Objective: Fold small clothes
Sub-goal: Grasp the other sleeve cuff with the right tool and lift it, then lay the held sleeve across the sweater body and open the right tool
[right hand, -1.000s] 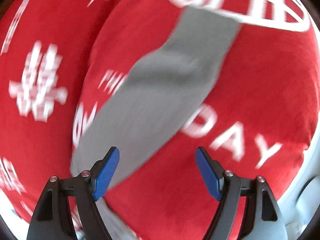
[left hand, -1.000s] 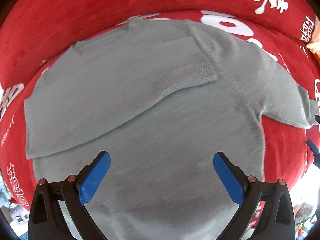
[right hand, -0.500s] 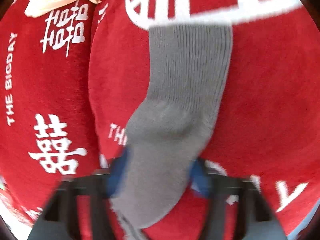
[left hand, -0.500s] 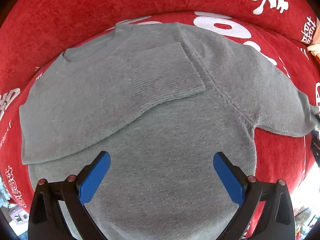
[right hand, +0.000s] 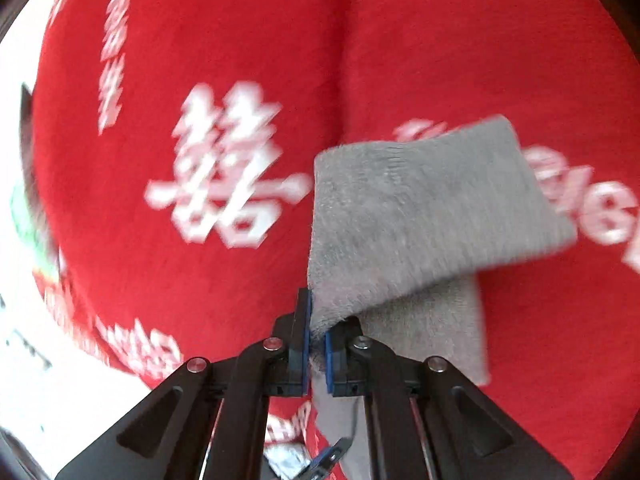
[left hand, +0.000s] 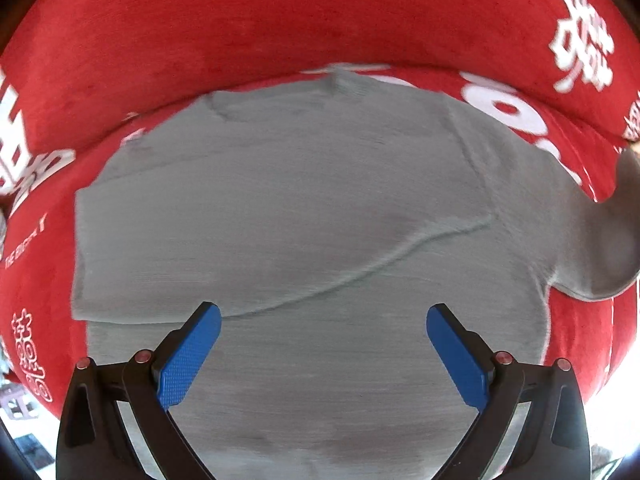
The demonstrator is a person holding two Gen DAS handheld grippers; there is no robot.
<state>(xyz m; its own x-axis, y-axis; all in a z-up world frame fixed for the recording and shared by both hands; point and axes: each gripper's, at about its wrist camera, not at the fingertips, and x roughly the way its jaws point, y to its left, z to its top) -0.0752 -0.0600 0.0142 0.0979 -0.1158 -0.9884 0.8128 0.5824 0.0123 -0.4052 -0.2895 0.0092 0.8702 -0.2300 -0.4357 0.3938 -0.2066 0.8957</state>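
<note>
Right wrist view: right gripper (right hand: pixel 316 344) pinches the grey sleeve (right hand: pixel 420 216), raised off the red sofa (right hand: pixel 200 60). The sweater (left hand: pixel 304 216) body lies leftward under the spread, empty left gripper (left hand: pixel 324 344).

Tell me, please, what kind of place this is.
Probably a home, on a sofa or bed: a grey sweater lies spread on a red plush cover printed with white wedding characters, its cushions meeting at a seam.
</note>
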